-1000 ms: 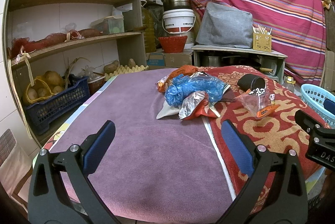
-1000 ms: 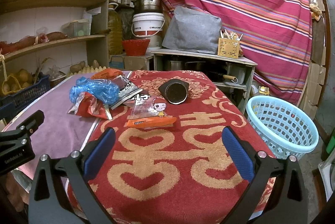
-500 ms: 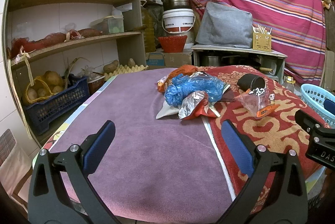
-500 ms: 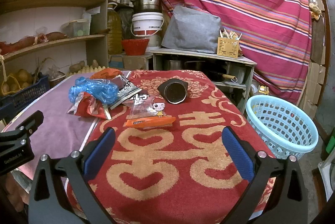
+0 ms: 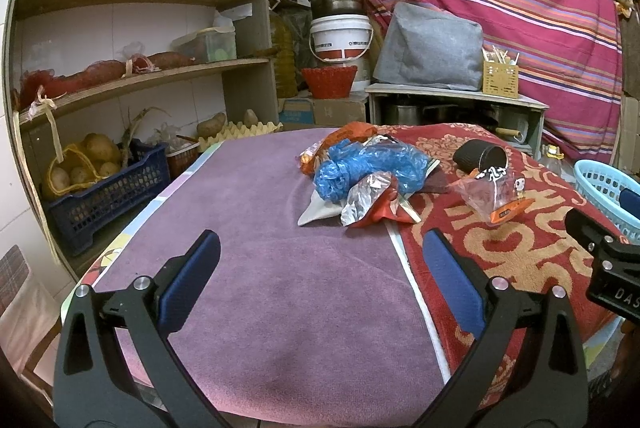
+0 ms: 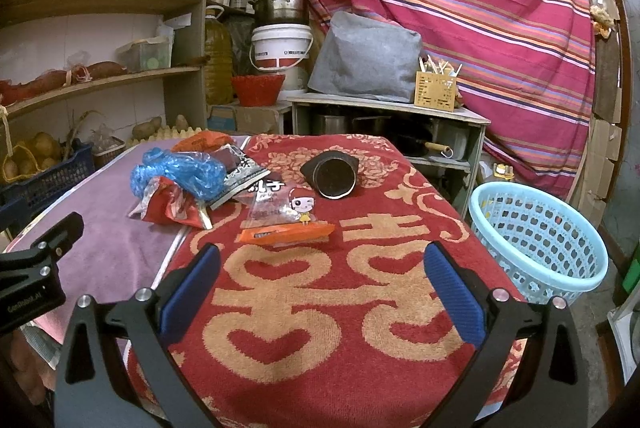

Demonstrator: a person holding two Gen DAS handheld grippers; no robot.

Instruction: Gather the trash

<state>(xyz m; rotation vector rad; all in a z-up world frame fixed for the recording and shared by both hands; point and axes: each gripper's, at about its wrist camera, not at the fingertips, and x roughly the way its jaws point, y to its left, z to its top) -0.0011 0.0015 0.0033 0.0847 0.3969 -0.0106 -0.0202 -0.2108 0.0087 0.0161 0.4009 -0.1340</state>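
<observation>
Nearest to me, the left hand-held gripper [image 5: 320, 260] hangs over the purple towel [image 5: 256, 268] with its blue pads spread wide and nothing between them. The right hand-held gripper [image 6: 320, 264] hangs beside it over the red patterned towel [image 6: 328, 308], just as wide apart and just as bare. Both towels cover the table [image 5: 120, 244].

A little farther on lies the trash. A clear snack bag with an orange strip [image 6: 286, 224] rests flat on the red towel. Behind it a black paper cup [image 6: 332, 176] lies on its side, its mouth turned toward the grippers; I cannot tell whether anything is inside. To the left, straddling the seam of the two towels, is a heap: a red and silver foil wrapper [image 6: 172, 206] in front, a crumpled blue plastic bag [image 6: 180, 174] on top of it, a dark printed packet [image 6: 240, 172] beside that, and an orange wrapper [image 6: 204, 142] at the back.

Off the table's right side a light blue mesh basket [image 6: 536, 240] stands on the floor, apparently with no trash in it.

Beyond the left edge, a dark blue crate [image 5: 108, 188] on the low shelf holds a yellow net bag of potatoes [image 5: 80, 168].
</observation>
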